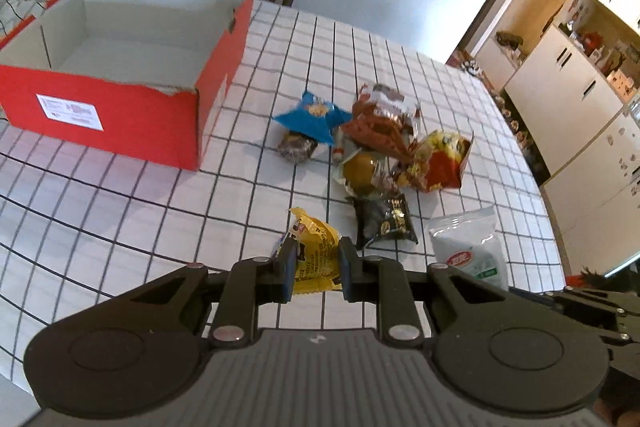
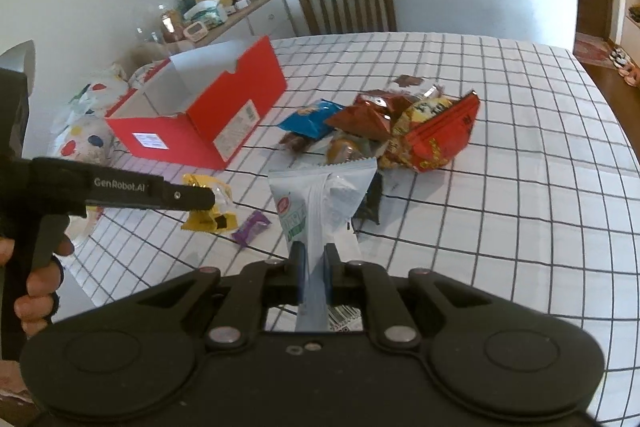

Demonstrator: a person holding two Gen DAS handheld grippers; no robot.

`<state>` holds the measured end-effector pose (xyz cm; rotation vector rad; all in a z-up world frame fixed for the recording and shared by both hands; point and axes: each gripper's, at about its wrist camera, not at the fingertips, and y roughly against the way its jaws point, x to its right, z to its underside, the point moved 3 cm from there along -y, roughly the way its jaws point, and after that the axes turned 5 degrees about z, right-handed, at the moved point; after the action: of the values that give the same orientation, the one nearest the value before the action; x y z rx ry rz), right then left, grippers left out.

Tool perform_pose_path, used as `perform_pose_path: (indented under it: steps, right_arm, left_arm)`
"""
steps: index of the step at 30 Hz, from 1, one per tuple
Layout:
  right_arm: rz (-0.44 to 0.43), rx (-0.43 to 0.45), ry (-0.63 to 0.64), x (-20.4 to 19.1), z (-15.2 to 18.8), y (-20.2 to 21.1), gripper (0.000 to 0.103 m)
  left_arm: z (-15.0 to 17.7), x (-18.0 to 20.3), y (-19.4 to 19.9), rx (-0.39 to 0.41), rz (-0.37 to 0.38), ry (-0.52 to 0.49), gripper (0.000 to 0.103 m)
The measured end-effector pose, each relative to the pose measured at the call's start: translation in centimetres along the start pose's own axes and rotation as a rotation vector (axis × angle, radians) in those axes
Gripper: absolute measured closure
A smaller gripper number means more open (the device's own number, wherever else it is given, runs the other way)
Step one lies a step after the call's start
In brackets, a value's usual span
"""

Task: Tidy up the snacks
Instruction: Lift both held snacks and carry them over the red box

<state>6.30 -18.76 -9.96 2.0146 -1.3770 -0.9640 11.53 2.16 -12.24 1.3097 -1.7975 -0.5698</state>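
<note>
Checked tablecloth [image 1: 160, 211], purple wrapper [image 2: 250, 229] unreadable

Red box [image 1: 120, 115], yellow packet [image 1: 316, 259], white tablecloth [image 1: 160, 211] with black grid.

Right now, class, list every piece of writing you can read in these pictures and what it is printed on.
"GenRobot.AI": on the side of the left gripper.
White label on the red box: too small to read.
Red logo on the white packet: blurred.
Print on the yellow packet: unreadable.
</note>
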Motion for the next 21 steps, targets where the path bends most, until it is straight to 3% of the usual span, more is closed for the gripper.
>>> perform_pose_path:
  steps: [7,21]
  right_arm:
    - [-0.020,0.028,0.018,-2.0,-1.6,0.3,0.095]
    - [-0.052,0.114,0.024,-9.6,-9.2,-1.7,0.095]
  left_arm:
    - [-1.7,-1.1,3.1,0.050,0.032,-0.015,0.082]
    - [-8.2,-7.7,7.4,0.120,0.081,-0.053,0.082]
